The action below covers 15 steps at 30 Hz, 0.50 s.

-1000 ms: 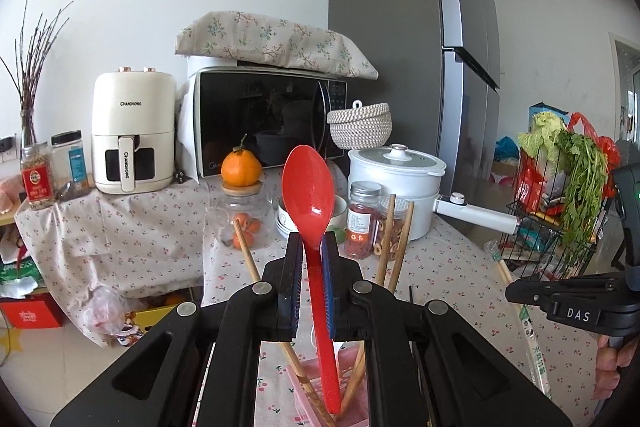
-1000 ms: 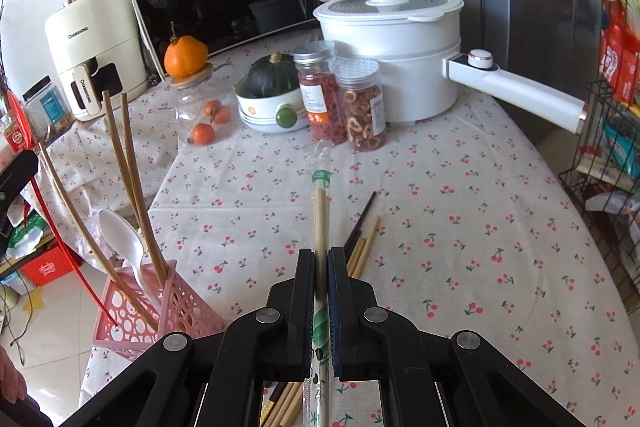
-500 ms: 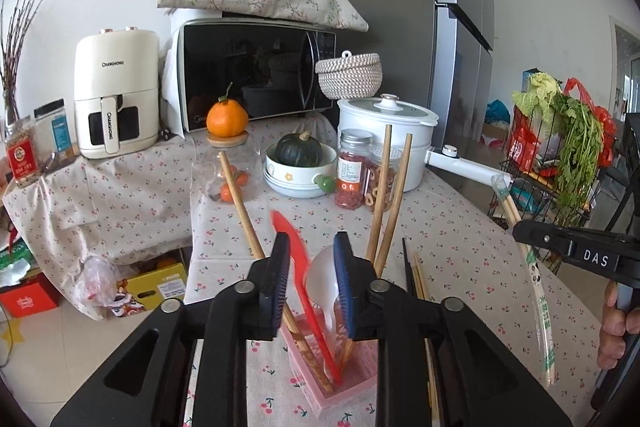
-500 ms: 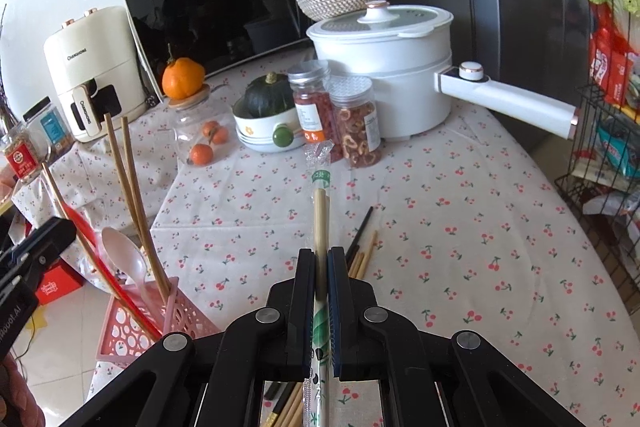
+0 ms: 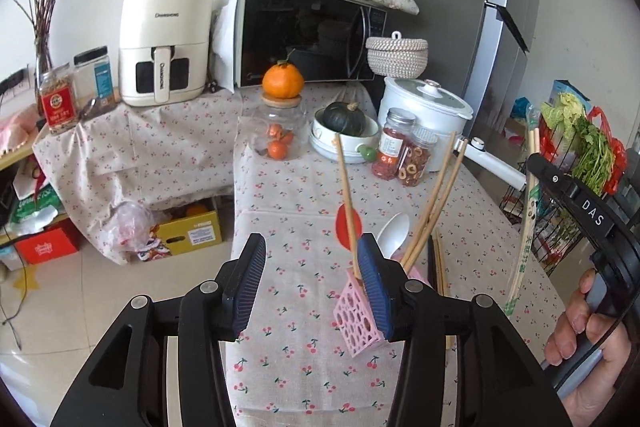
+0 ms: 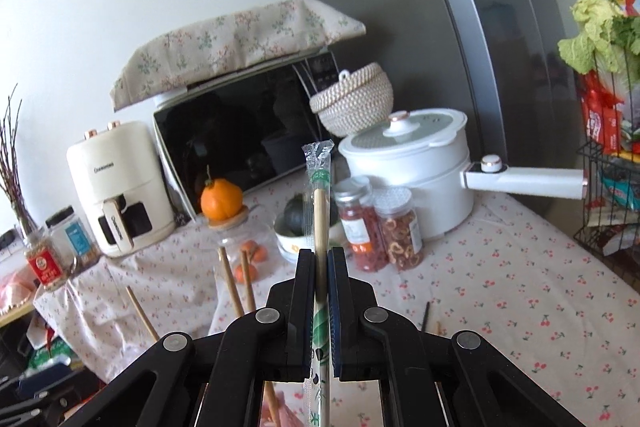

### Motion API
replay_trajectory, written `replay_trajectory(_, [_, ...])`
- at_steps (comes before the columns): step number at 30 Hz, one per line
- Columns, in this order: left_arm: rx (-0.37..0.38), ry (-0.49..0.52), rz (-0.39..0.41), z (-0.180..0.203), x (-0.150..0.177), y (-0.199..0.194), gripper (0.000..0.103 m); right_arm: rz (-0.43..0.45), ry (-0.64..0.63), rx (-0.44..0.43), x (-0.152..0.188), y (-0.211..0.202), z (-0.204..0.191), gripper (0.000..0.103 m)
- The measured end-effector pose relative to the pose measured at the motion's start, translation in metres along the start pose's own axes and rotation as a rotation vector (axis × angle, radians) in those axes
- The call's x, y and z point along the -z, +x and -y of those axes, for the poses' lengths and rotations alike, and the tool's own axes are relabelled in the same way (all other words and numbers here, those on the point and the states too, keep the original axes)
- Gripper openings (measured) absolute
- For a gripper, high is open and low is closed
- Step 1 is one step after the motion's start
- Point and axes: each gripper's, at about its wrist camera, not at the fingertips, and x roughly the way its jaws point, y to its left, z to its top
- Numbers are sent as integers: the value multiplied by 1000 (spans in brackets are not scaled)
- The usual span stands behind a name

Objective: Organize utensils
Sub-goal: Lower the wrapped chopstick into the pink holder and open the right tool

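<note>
My left gripper [image 5: 310,283] hangs over the near table edge, its jaws opening with nothing between them. Just behind its right finger stands a pink perforated holder [image 5: 356,319]. In the holder are a red spoon [image 5: 347,229], a white spoon [image 5: 394,237] and several wooden chopsticks [image 5: 434,205]. My right gripper [image 6: 320,259] is shut on a pair of chopsticks in a clear wrapper [image 6: 319,203], lifted and pointing up and away. The left wrist view shows that gripper [image 5: 536,167] at the right, in a person's hand [image 5: 580,327]. Loose chopsticks [image 5: 438,259] lie on the cloth beside the holder.
At the back of the cherry-print tablecloth [image 5: 304,195] stand a white pot with a long handle [image 6: 420,167], two jars [image 6: 380,227], a bowl with a squash [image 5: 346,131] and a glass jar topped by an orange [image 5: 280,99]. A wire rack of vegetables [image 5: 576,155] is at the right.
The left gripper let go of the red spoon, which now stands in the pink holder, and its jaws spread as it drew back left. The right gripper rose and tilted upward with the wrapped chopsticks.
</note>
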Motion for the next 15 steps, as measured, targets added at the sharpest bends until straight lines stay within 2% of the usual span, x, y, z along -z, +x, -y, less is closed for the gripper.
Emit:
replay_trajectory(8, [2, -19, -125, -20, 7, 20, 51, 252, 74, 92, 22, 3, -31, 5])
replay_trajectory(11, [17, -8, -148, -20, 9, 24, 51, 302, 91, 124, 33, 7, -36, 5])
replay_trajectory(15, [22, 12, -159, -18, 11, 27, 51, 369, 51, 164, 44, 9, -51, 5])
